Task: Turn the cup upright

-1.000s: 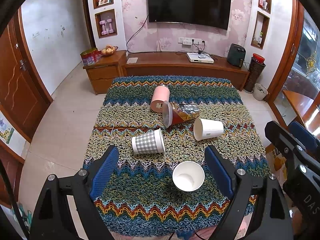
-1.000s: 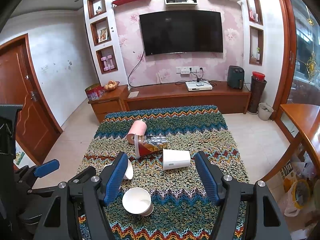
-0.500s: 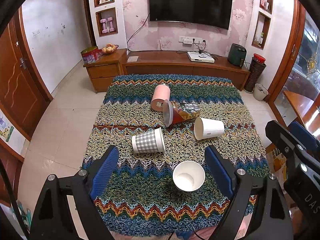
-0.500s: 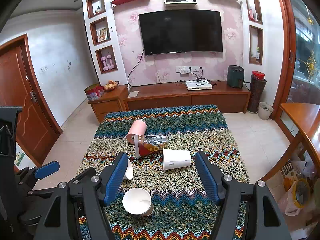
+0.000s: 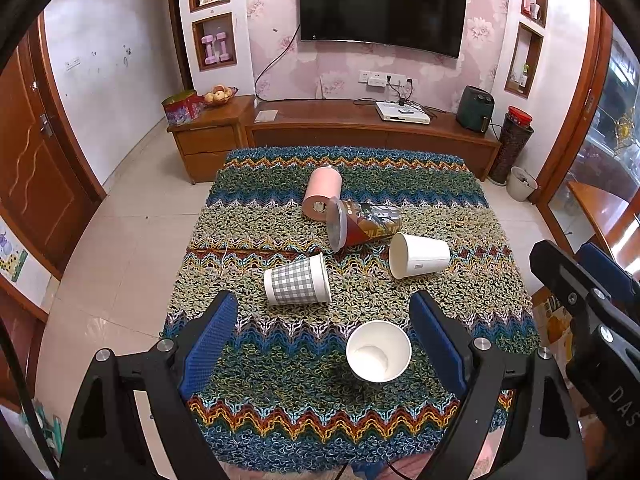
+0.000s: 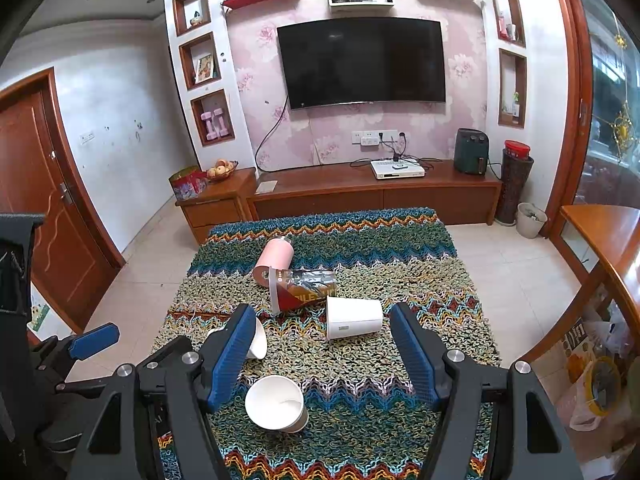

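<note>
Nothing moved in the last second — both rigs hover, no cup touched. Left gripper [image 5: 323, 338] and right gripper [image 6: 320, 346] jaws spread, empty. Nearest white paper cup [image 5: 378, 351] lies tipped on the zigzag cloth [image 5: 280, 400]. Checked cup [image 5: 298, 280], second white cup [image 5: 419, 255], printed cup [image 5: 362, 224] and pink tumbler [image 5: 322, 193] crowd behind — nothing blocks my approach.

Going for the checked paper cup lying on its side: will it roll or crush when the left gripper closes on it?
The checked cup looks like thin paper, so it probably dents under a firm squeeze. On its side and tapered, it may roll in a curve if nudged, though the shaggy cloth likely damps that. Probably very light.
</note>
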A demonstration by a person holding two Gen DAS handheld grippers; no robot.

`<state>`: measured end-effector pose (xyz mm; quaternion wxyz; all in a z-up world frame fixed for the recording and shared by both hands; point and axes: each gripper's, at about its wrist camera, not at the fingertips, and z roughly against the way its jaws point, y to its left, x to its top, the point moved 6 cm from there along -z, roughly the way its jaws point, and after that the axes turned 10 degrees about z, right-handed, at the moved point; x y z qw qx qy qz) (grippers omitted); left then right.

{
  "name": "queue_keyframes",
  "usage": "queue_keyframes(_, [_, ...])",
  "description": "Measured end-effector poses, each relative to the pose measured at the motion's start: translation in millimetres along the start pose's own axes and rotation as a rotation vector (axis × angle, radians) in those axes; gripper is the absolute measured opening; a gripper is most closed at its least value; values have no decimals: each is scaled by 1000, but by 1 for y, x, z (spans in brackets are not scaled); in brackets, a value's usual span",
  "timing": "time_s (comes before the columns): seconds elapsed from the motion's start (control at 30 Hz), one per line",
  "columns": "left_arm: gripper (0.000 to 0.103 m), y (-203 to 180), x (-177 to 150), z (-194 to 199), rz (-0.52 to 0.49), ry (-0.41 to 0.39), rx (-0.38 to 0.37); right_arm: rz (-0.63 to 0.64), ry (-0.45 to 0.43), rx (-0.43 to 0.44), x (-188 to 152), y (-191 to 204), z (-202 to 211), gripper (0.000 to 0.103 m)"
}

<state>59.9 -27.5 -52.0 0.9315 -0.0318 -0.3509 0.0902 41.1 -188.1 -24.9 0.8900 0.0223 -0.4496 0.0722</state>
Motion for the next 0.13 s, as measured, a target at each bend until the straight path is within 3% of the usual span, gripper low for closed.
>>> queue_keyframes(0.13, [90, 0, -1, -1, 1, 4, 1, -1, 0, 0, 0, 0, 0, 70])
